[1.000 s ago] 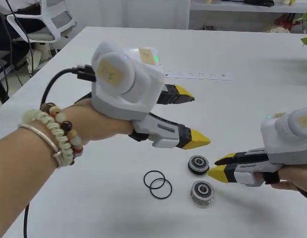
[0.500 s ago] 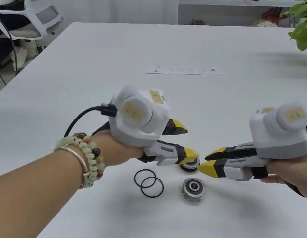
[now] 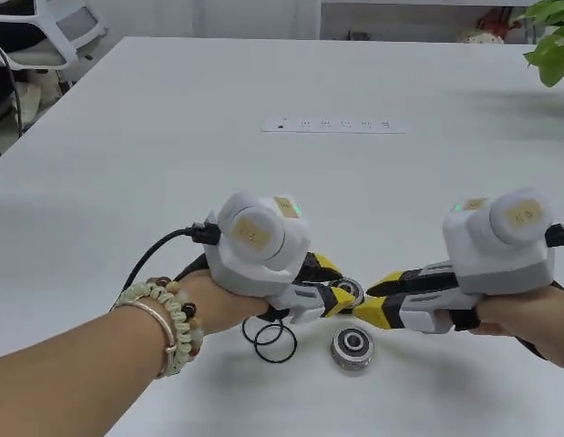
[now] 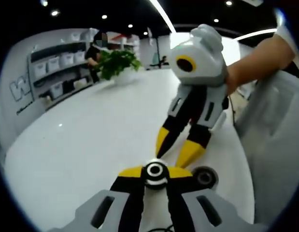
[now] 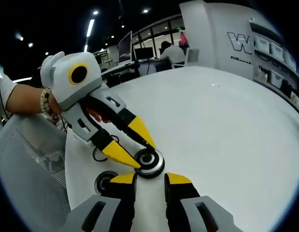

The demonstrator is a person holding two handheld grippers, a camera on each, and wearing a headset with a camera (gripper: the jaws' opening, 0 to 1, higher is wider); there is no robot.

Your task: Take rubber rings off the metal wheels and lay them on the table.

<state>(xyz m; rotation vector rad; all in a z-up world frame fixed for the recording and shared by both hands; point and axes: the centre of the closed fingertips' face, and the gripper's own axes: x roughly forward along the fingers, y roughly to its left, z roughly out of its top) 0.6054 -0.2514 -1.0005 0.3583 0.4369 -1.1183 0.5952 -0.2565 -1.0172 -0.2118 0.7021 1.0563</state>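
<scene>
Head view: white table (image 3: 172, 137) with a socket strip (image 3: 334, 126); left gripper (image 3: 335, 283) jaws clamp a wheel (image 3: 347, 290), right gripper (image 3: 374, 298) jaws parted

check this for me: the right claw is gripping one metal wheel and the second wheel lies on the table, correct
Not quite. The left claw grips that metal wheel, as the left gripper view shows; the right claw is open. The second wheel does lie on the table.

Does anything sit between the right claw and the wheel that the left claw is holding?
Nothing visible does. The left claw grips the wheel from two sides, and the short gap to the open right claw is bare. The second wheel and the two loose rings lie off to the side, out of that line.
</scene>
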